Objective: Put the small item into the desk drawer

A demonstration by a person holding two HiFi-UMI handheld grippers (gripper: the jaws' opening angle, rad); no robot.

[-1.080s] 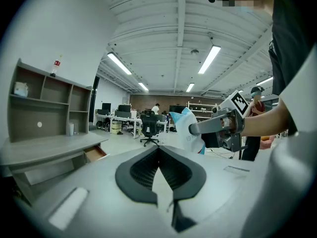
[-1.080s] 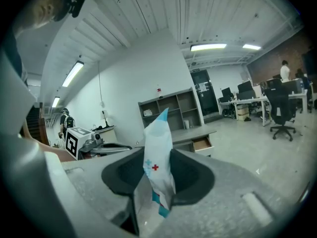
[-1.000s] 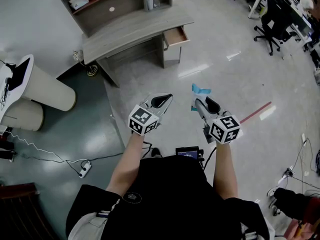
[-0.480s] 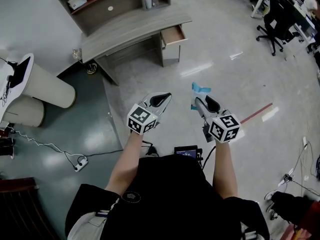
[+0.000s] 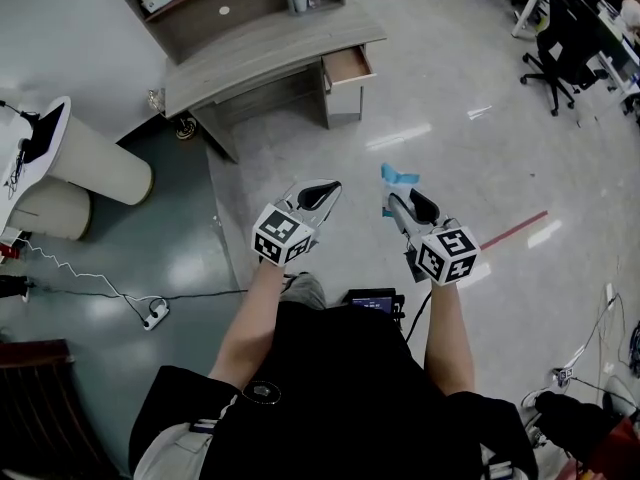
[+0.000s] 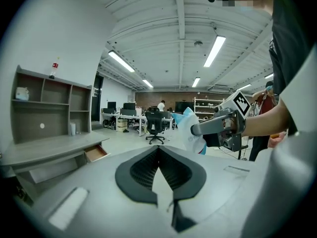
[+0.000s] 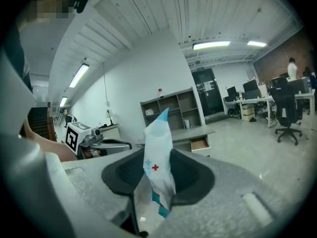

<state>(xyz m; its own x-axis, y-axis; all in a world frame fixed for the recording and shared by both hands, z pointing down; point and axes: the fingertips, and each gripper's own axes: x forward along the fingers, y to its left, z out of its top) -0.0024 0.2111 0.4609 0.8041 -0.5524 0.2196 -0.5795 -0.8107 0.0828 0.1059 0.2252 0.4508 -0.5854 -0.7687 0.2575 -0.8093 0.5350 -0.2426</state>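
Ahead, drawer (image 5: 348,65) open, packet (image 7: 157,165) in right tongs (image 7: 159,175)

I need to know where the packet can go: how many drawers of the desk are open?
1. The open drawer sticks out under the right end of the desk, as the head view shows it. Closed drawers may be there too, but none can be made out.

Has taken a step, bringing a leg (image 5: 305,290) into the head view at 6 o'clock of the left gripper (image 5: 325,192) and shifting the power strip (image 5: 153,315) toward 11 o'clock.
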